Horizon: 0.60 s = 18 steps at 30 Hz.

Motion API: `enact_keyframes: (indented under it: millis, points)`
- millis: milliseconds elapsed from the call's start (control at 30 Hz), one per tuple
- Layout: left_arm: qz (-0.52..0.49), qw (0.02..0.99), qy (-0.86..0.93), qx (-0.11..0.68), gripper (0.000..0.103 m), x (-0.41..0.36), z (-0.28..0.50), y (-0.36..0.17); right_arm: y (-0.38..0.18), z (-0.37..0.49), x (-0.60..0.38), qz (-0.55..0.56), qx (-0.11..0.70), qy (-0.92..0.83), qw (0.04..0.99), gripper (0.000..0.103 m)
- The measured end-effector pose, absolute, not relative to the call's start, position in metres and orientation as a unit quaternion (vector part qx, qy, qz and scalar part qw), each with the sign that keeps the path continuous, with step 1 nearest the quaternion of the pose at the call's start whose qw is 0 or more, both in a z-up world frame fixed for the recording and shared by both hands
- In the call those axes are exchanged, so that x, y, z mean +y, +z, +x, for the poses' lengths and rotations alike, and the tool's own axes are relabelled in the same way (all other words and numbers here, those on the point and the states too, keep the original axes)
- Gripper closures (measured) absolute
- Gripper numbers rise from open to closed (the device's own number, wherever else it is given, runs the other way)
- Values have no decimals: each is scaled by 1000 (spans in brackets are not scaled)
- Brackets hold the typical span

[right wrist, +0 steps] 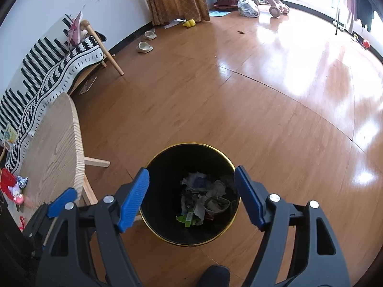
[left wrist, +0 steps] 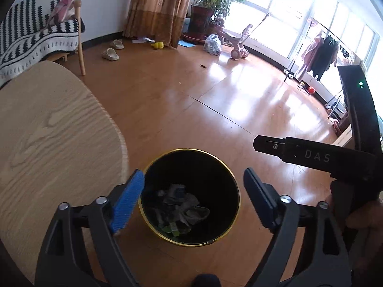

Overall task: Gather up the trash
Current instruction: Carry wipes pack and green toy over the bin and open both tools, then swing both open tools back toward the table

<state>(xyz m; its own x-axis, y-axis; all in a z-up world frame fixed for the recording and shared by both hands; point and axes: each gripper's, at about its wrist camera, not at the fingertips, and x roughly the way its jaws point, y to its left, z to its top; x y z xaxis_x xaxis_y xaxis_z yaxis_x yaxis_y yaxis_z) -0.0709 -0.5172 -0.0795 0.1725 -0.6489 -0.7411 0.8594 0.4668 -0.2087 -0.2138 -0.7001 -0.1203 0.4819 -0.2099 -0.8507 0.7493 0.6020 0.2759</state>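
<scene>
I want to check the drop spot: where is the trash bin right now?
The black, gold-rimmed trash bin stands on the wooden floor, low centre in both wrist views, right of the round wooden table, under both open claws.

Glossy wooden floor (right wrist: 215, 100) carries black bin with gold rim (right wrist: 153, 160), crumpled trash (right wrist: 203, 198) inside. 2 pale slippers (right wrist: 146, 41), yellow toy (right wrist: 189, 23), clear plastic bag (right wrist: 247, 7) near far curtain. Round wooden table (right wrist: 55, 143) left of bin holds red container (right wrist: 7, 181).
</scene>
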Motion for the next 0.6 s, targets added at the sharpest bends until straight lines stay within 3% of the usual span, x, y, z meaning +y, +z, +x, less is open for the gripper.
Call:
enact_keyframes:
  millis: [233, 600]
  points:
    - [115, 793, -457, 387, 12, -448, -29, -41, -94, -162, -657, 293, 410, -263, 823, 28]
    - [71, 880, -267, 386, 12, -238, 93, -4, -60, -8, -499, 223, 430, -119, 867, 25]
